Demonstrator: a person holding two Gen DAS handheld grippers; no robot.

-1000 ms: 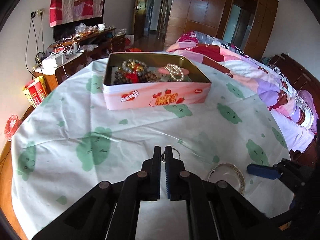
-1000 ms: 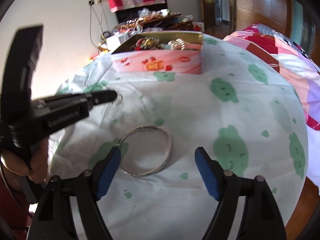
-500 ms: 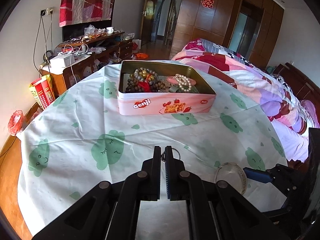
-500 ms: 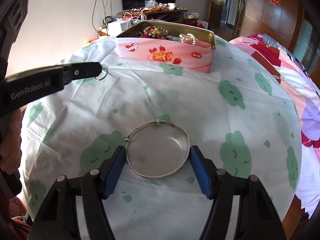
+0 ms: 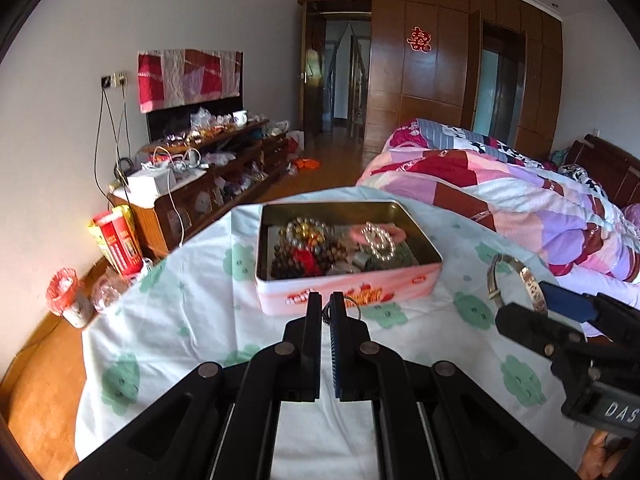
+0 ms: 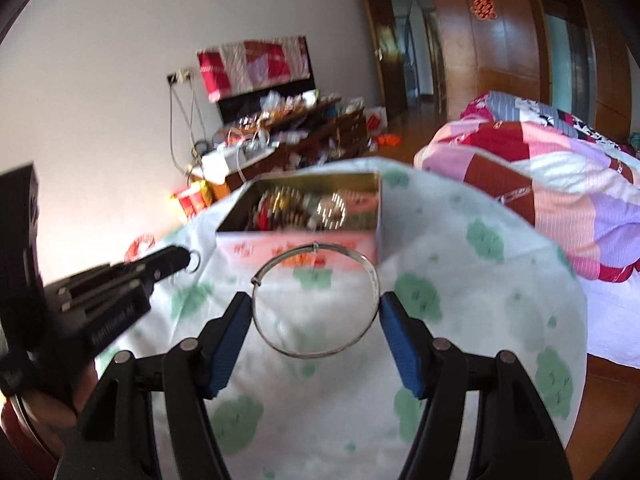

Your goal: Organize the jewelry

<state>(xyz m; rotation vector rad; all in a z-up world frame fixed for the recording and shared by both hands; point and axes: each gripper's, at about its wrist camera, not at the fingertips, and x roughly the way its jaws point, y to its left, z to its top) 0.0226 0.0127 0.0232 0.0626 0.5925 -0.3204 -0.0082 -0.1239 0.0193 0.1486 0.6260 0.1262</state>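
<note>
A pink tin with bead bracelets and pearls inside stands on the round table; it also shows in the right wrist view. My left gripper is shut on a small metal ring, held above the cloth just short of the tin; the ring also shows in the right wrist view. My right gripper is shut on a large silver bangle, lifted off the table to the right of the tin. The bangle also shows in the left wrist view.
The table wears a white cloth with green blobs. A bed with a patchwork quilt lies to the right. A cluttered wooden cabinet stands by the left wall. A red box sits on the floor.
My right gripper closed on the bangle and lifted it off the cloth toward the tin. My left gripper, still holding the ring, rose and moved closer to the tin.
</note>
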